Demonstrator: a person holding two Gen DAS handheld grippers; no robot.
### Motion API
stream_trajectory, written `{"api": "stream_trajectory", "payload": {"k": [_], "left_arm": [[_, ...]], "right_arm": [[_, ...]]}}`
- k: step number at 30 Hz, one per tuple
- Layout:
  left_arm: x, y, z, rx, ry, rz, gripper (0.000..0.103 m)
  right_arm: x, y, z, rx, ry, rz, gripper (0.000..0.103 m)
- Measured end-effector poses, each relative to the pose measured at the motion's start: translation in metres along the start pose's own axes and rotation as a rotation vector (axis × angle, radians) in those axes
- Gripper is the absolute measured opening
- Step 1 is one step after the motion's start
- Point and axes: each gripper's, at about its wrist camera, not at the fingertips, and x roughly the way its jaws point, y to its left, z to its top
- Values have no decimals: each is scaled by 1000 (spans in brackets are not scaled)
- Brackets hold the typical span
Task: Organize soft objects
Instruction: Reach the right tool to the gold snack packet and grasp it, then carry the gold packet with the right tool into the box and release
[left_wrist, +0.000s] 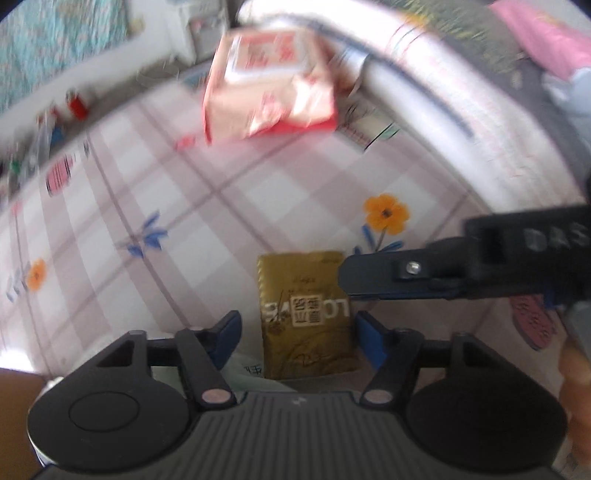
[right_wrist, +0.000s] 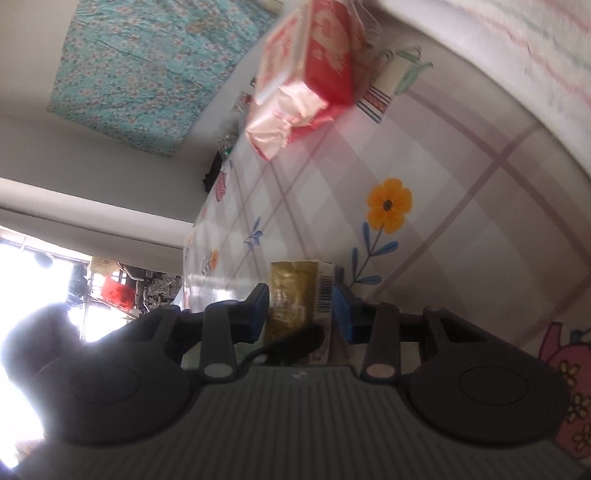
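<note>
Gold packet (left_wrist: 306, 314) flat on checked flowered worktop (left_wrist: 258, 192), between parted, non-touching blue pads of left hand-held gripper (left_wrist: 297, 338). Same packet framed by right hand-held gripper (right_wrist: 299, 308); contact unclear. Red-and-pink tissue pack (left_wrist: 267, 85) well beyond gold packet.
</note>
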Motion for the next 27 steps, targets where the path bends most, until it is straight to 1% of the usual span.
{"api": "stream_trajectory", "payload": {"k": [1,3,4,6,9,12,15,18,20,23,25,27], "left_arm": [[4,2,1,-21,12,-9,65],[3,4,1,-37,-5,-11,60],[3,4,1,-40,-9,-12,55],[3,5,1,-57,-11,-23,54],[-3,1,-3,-51,-42,-8,54],[-22,-3,-6,-45,-88,-10,54],[-51,-8,-6,-35,-149,-29,54],[-86,-13,-11,-21,-223,-15,54],[-114,-13,-20,-17,-274,-5,54],[-157,-9,-41,-16,-338,18,54],[-183,-3,-62,-19,-365,47,54],[-205,6,-86,-27,-385,86,54]], "right_arm": [[3,-2,0,6,5,3,38],[10,-5,0,16,13,5,38],[14,-7,0,24,19,7,38],[22,-13,-2,55,37,28,34],[27,-16,-3,85,38,51,34],[23,-12,-5,95,27,76,33],[9,4,-7,69,4,101,33],[-11,27,-11,29,-19,135,33],[-27,48,-14,-16,-36,156,34],[-48,80,-28,-92,-41,204,34],[-58,100,-41,-145,-21,243,34],[-59,121,-59,-199,10,277,34]]}}
